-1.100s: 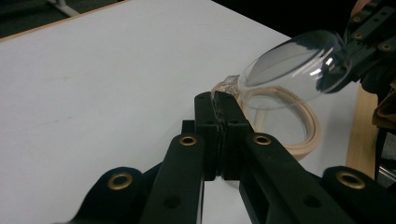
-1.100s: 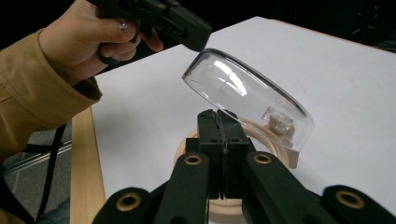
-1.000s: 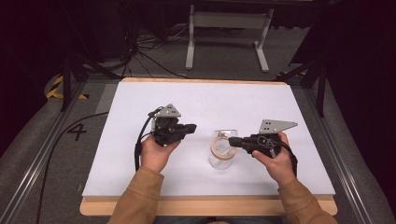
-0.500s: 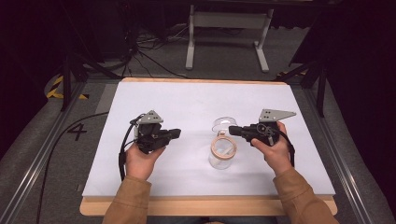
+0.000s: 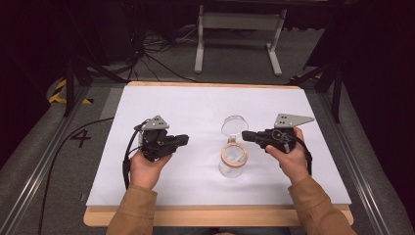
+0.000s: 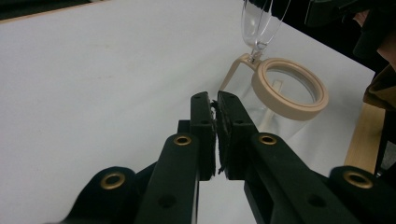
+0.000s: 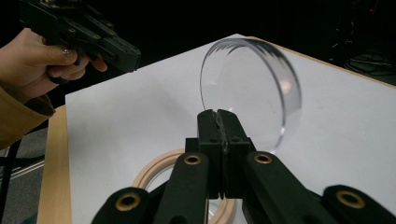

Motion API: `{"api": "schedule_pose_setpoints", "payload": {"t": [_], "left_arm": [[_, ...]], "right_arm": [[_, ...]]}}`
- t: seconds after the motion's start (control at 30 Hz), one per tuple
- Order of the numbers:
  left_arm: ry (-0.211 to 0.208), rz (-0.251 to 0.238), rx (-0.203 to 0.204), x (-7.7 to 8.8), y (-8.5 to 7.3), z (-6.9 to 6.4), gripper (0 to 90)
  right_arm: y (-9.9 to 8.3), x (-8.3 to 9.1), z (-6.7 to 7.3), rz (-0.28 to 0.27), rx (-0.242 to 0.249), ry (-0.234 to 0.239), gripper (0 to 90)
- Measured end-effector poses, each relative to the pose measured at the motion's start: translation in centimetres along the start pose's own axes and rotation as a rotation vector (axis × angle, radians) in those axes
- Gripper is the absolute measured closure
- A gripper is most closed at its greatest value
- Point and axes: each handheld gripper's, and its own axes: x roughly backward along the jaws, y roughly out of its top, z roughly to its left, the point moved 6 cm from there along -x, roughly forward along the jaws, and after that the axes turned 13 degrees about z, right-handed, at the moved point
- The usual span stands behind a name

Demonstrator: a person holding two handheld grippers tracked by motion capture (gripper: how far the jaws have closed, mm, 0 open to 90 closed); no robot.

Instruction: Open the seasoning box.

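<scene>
A clear jar with a beige ring at its mouth stands at the middle of the white mat. Its hinged clear lid stands swung up at the far side; it also shows in the right gripper view as the lid. My right gripper is shut, its tips at the lid's edge, nothing visibly between them. My left gripper is shut and holds nothing, about a hand's width left of the jar. From the left gripper the ring lies ahead to the right.
The white mat covers a wooden table. A black cable runs off the left side. A grey stand and dark floor lie beyond the far edge.
The jar's lid has swung up to open. My left gripper has drawn back to the left, away from the jar. My right gripper has shifted right and slightly farther.
</scene>
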Motion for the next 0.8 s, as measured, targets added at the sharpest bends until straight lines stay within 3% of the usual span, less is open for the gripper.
{"api": "schedule_pose_setpoints", "payload": {"t": [0.17, 0.3, 0.33, 0.37, 0.53, 0.63, 0.8], "left_arm": [[0.032, 0.007, -0.012, 0.4, 0.1, 0.3, 84.7], [0.053, 0.006, 0.006, 0.7, 0.0, 1.1, 83.0], [0.067, 0.009, 0.011, 0.8, -0.1, 1.4, 82.6], [0.078, 0.011, 0.011, 0.8, -0.1, 1.6, 82.6], [0.123, 0.042, 0.031, 0.7, -0.8, 3.1, 82.1], [0.128, 0.053, 0.080, 0.1, -1.6, 4.3, 81.6], [0.149, 0.081, 0.115, -0.9, -2.7, 5.8, 81.3]], "right_arm": [[-0.1, 2.2, -0.5, -0.005, -0.007, -0.042, 85.6], [-0.3, 4.4, -1.5, -0.026, -0.038, -0.099, 80.7], [-0.7, 5.2, -2.3, -0.017, -0.057, -0.145, 76.8], [-0.7, 5.2, -2.3, -0.017, -0.057, -0.145, 76.8], [-2.5, 7.0, -5.3, 0.016, -0.139, -0.280, 67.3], [-4.3, 8.0, -7.5, 0.064, -0.179, -0.394, 62.5], [-6.0, 8.1, -9.2, 0.091, -0.218, -0.426, 59.4]]}}
